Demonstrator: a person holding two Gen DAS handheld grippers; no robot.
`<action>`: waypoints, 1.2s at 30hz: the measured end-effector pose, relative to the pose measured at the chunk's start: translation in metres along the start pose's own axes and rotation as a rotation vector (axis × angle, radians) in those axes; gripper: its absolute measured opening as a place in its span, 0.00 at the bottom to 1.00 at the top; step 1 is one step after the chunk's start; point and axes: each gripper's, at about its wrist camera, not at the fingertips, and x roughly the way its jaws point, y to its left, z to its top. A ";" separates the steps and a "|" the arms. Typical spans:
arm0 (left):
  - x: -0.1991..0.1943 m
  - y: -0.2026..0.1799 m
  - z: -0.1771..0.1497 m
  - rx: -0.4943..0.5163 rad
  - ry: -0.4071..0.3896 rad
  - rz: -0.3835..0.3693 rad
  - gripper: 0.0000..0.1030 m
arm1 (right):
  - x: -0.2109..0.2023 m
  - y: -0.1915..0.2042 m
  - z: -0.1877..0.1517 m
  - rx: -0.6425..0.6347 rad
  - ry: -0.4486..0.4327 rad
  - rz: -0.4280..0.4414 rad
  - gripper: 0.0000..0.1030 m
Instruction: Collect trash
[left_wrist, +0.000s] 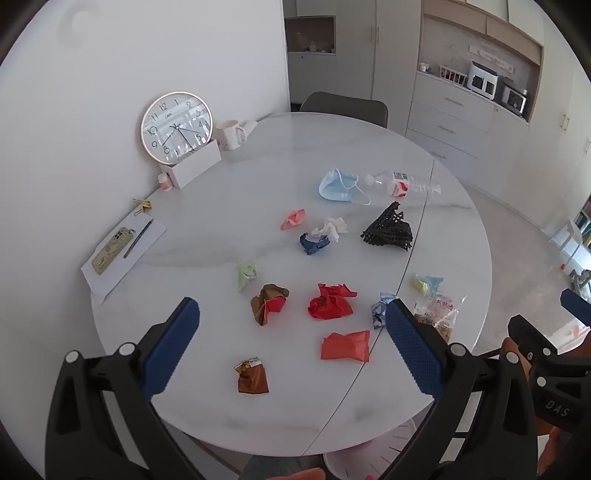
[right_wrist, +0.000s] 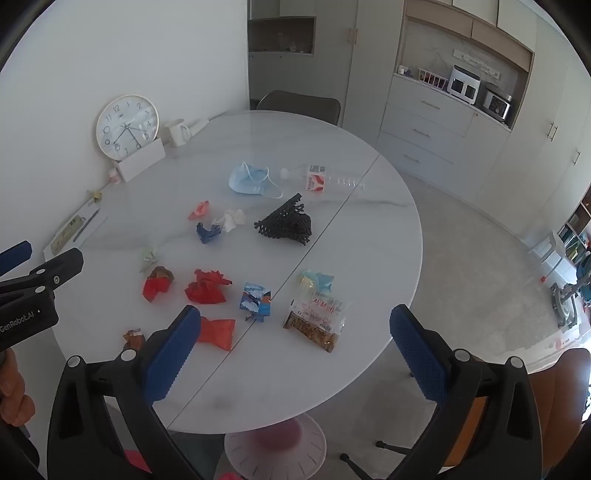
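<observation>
Trash lies scattered on the round white table (left_wrist: 229, 413): a crumpled red paper (left_wrist: 330, 301), a flat red wrapper (left_wrist: 345, 345), a brown wrapper (left_wrist: 252, 376), a brown-and-red wad (left_wrist: 269, 302), a blue mask (left_wrist: 338, 186), a plastic bottle (left_wrist: 404, 183), black netting (left_wrist: 388, 229) and a snack bag (right_wrist: 316, 323). My left gripper (left_wrist: 291, 328) is open and empty above the table's near edge. My right gripper (right_wrist: 291, 332) is open and empty, above the near right part of the table (right_wrist: 369, 258).
A clock (left_wrist: 176, 127), a white box (left_wrist: 194, 166), a mug (left_wrist: 229, 134) and a phone on paper (left_wrist: 110, 249) stand along the left wall. A chair (left_wrist: 343, 107) is behind the table. Cabinets (right_wrist: 436, 129) line the right. A pale bin (right_wrist: 275, 448) sits below the near edge.
</observation>
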 end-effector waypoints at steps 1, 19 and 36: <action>0.002 0.000 0.001 0.001 0.030 -0.006 0.94 | 0.000 0.000 0.000 0.001 0.000 0.000 0.98; 0.003 0.001 -0.001 -0.006 0.020 -0.008 0.94 | 0.001 0.000 -0.004 0.003 0.007 0.005 0.98; 0.003 0.002 -0.002 -0.008 0.020 -0.009 0.94 | 0.000 0.000 -0.005 -0.001 0.013 0.008 0.98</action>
